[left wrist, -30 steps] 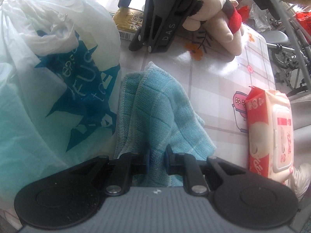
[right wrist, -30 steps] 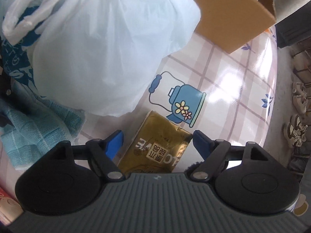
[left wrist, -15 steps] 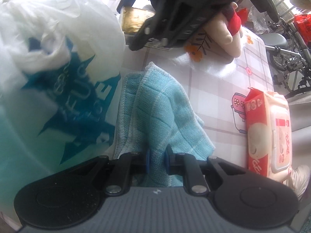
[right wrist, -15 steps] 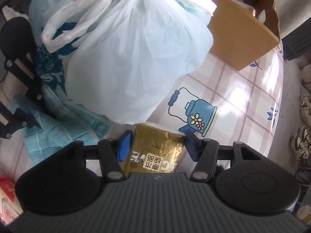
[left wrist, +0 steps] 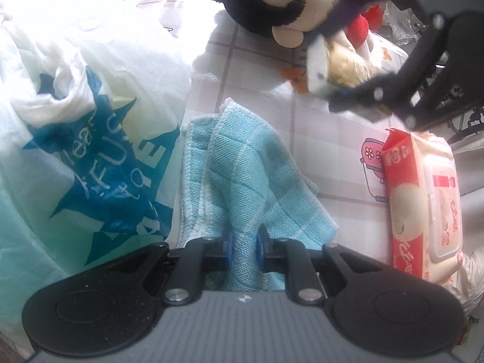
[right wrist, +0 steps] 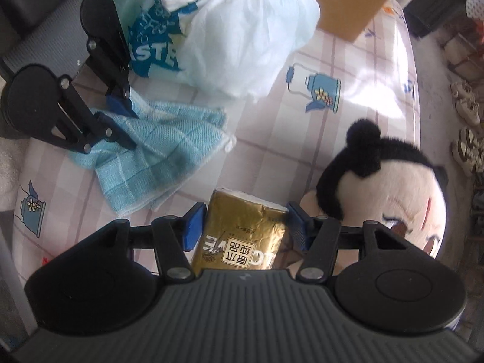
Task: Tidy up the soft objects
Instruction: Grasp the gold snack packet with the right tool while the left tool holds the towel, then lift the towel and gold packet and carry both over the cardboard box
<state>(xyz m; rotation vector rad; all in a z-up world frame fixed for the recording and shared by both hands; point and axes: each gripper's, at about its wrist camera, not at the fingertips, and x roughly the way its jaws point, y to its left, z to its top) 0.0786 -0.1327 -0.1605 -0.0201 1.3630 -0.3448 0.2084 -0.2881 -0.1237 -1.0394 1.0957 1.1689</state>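
Note:
My left gripper (left wrist: 243,246) is shut on a light blue checked cloth (left wrist: 242,169) that lies on the table; it also shows in the right wrist view (right wrist: 157,148), pinched at its left end by the left gripper (right wrist: 116,110). My right gripper (right wrist: 243,227) is shut on a gold tissue pack (right wrist: 242,236) and holds it above the table; in the left wrist view the pack (left wrist: 335,63) hangs in the right gripper (left wrist: 338,66) at upper right. A plush doll with black hair (right wrist: 393,187) lies beside it.
A knotted white plastic bag with blue print (left wrist: 84,127) fills the left. A red wet-wipes pack (left wrist: 423,205) lies at the right table edge. A cardboard box (right wrist: 348,3) stands at the back. The tablecloth (right wrist: 348,127) has teapot prints. Shoes (right wrist: 466,148) sit on the floor.
My right gripper closed on the gold tissue pack, lifted it off the table and carried it away from the bag toward the doll. My left gripper stayed shut on the cloth.

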